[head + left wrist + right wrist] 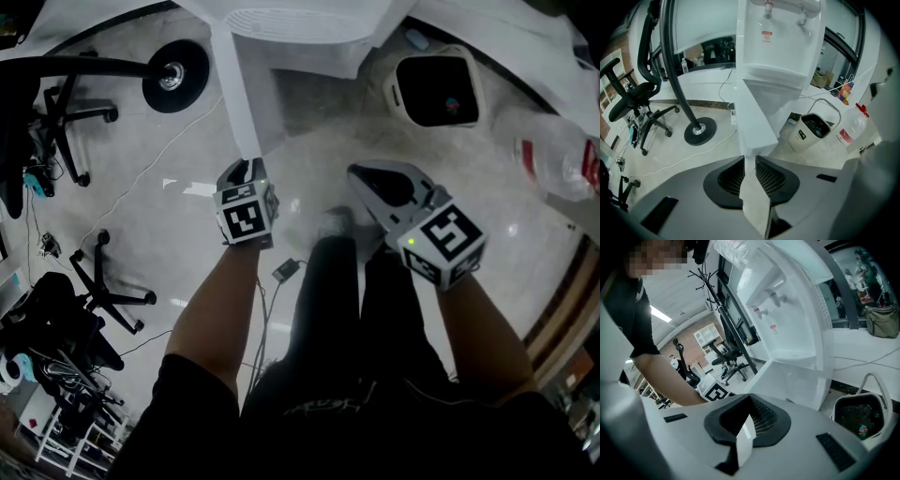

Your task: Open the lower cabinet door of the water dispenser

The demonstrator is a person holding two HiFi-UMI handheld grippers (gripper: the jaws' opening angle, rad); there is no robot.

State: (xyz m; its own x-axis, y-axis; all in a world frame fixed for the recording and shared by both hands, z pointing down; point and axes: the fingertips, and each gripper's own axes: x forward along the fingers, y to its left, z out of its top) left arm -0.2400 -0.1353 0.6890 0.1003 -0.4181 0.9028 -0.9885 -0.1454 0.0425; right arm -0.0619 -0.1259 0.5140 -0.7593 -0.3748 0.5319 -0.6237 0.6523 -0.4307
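Note:
The white water dispenser (300, 28) stands at the top of the head view, its taps showing in the left gripper view. Its lower cabinet door (239, 94) is swung out toward me as a thin white panel. My left gripper (248, 169) is shut on the door's free edge. In the left gripper view that door (757, 117) runs straight down into the left gripper (751, 161), both pads pressing on it. My right gripper (364, 180) hangs free to the right, over the floor. The right gripper (745, 439) looks shut, with nothing in it.
A white waste bin (436, 89) with a dark inside stands right of the dispenser, a clear plastic bottle (562, 155) further right. Office chairs (56, 122) and a round black stand base (175, 75) are on the left. Cables (141, 173) cross the floor, and the person's legs fill the lower middle.

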